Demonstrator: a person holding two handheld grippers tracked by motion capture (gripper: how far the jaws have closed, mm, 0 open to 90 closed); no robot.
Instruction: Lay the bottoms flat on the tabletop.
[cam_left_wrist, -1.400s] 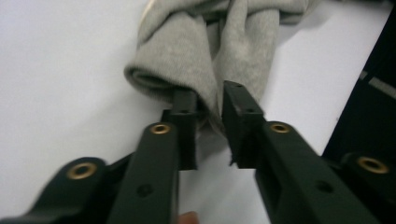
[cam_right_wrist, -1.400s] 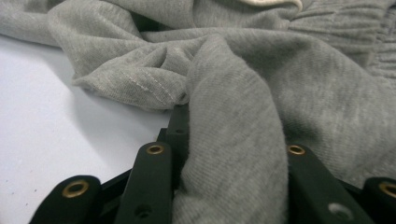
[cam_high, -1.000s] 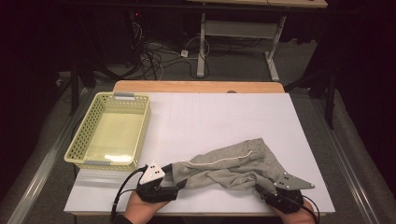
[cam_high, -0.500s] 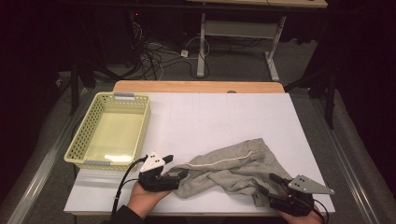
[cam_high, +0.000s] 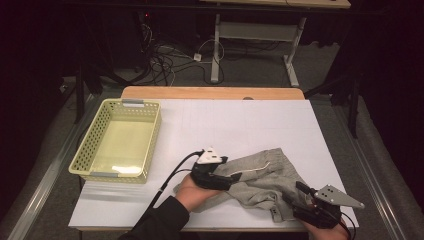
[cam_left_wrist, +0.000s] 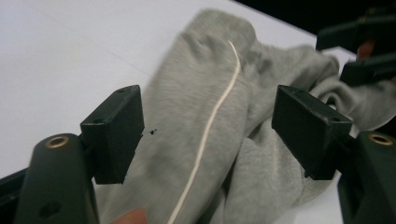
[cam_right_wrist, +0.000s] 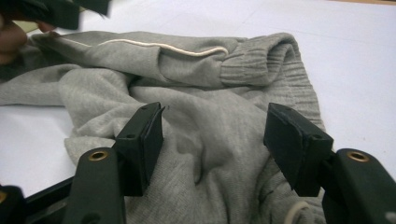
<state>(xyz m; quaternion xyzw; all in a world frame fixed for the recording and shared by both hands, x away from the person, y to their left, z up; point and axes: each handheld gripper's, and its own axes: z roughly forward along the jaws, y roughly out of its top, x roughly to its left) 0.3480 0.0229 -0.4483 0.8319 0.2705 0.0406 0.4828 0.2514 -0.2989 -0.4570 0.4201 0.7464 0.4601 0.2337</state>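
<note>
A grey garment (cam_high: 260, 182) with a white drawstring (cam_high: 260, 167) lies crumpled on the white table (cam_high: 240, 125), near its front edge. My left gripper (cam_high: 235, 176) hovers over the garment's left half. In the left gripper view, its jaws (cam_left_wrist: 208, 126) stand wide apart, a touch narrower than just before, with cloth (cam_left_wrist: 196, 93) and cord (cam_left_wrist: 224, 88) below them, unpinched. My right gripper (cam_high: 295, 192) is at the garment's front right edge. Its jaws (cam_right_wrist: 215, 135) have just been opening, and grey cloth (cam_right_wrist: 210, 79) lies loose between them.
A pale yellow mesh basket (cam_high: 155, 130) stands empty at the table's left. The table's front edge runs just under both hands. The right gripper (cam_left_wrist: 364, 51) shows at the top right of the left gripper view. Cables and desk legs lie on the floor beyond.
The left hand has slid right, from the garment's left end to over its middle. The right gripper has stayed at the front right, and the cloth there has slackened.
</note>
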